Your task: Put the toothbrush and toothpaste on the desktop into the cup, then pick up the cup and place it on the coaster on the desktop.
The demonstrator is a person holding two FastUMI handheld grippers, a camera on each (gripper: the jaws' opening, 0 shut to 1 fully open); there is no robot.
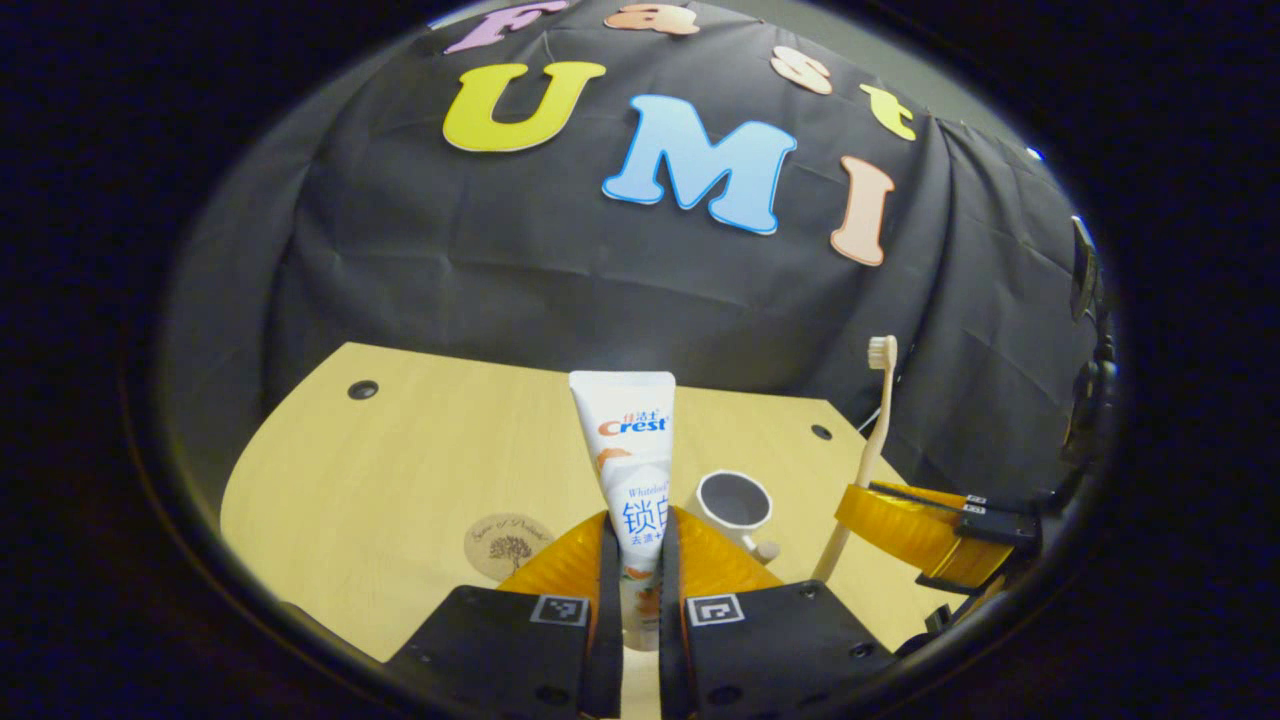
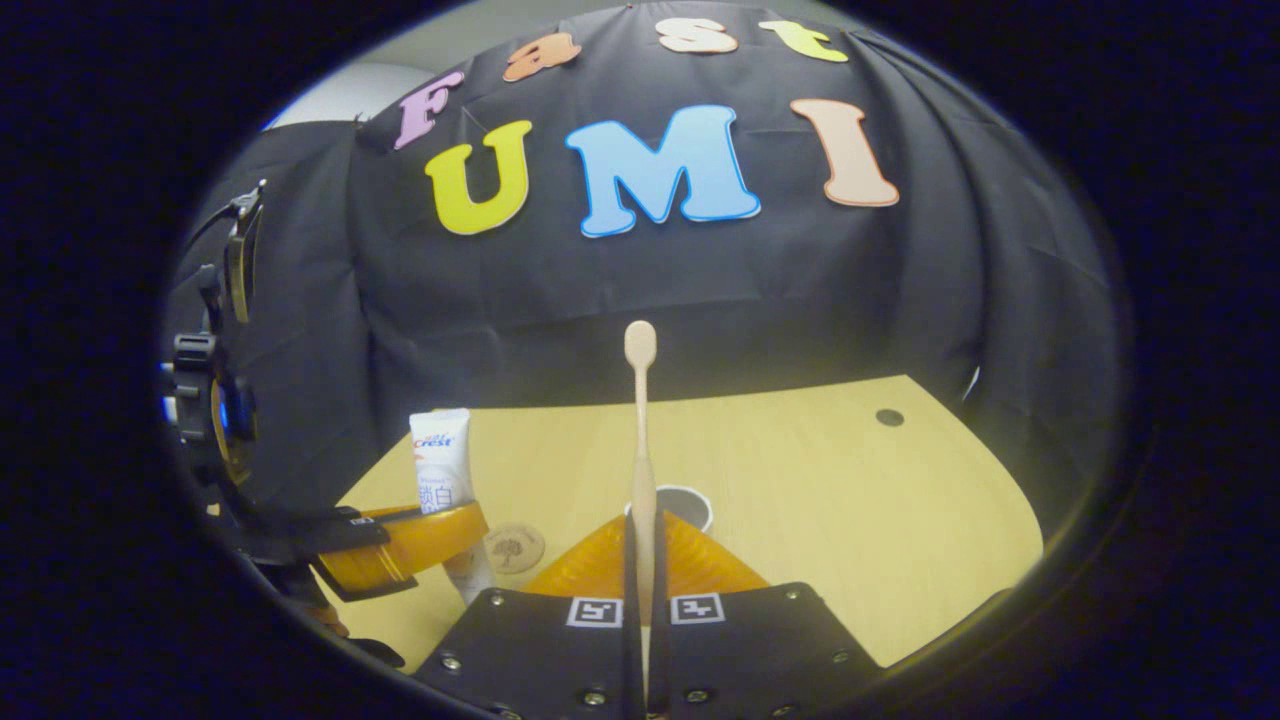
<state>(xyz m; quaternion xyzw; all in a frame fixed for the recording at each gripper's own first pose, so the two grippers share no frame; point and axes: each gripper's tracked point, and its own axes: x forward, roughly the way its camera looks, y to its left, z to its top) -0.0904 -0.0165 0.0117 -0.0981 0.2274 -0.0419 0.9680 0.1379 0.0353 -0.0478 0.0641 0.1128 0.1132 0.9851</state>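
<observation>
My left gripper (image 1: 637,560) is shut on a white toothpaste tube (image 1: 628,450), held upright above the table. A white cup (image 1: 735,503) with a dark inside stands on the table just right of the tube, open end up. A round wooden coaster (image 1: 508,545) lies to the left. My right gripper (image 2: 643,580) is shut on a beige toothbrush (image 2: 641,430), bristle head up. The cup (image 2: 688,503) sits just beyond its fingers. The same toothbrush (image 1: 868,455) and right gripper (image 1: 925,525) appear at the right of the left gripper view; the toothpaste (image 2: 440,460), coaster (image 2: 513,547) and left gripper (image 2: 405,545) appear at the left of the right gripper view.
The light wooden table (image 1: 400,470) has small dark holes near its far corners (image 1: 362,389). The black cloth wall hangs right behind it. Open tabletop (image 2: 860,500) stretches to the right of the cup in the right gripper view.
</observation>
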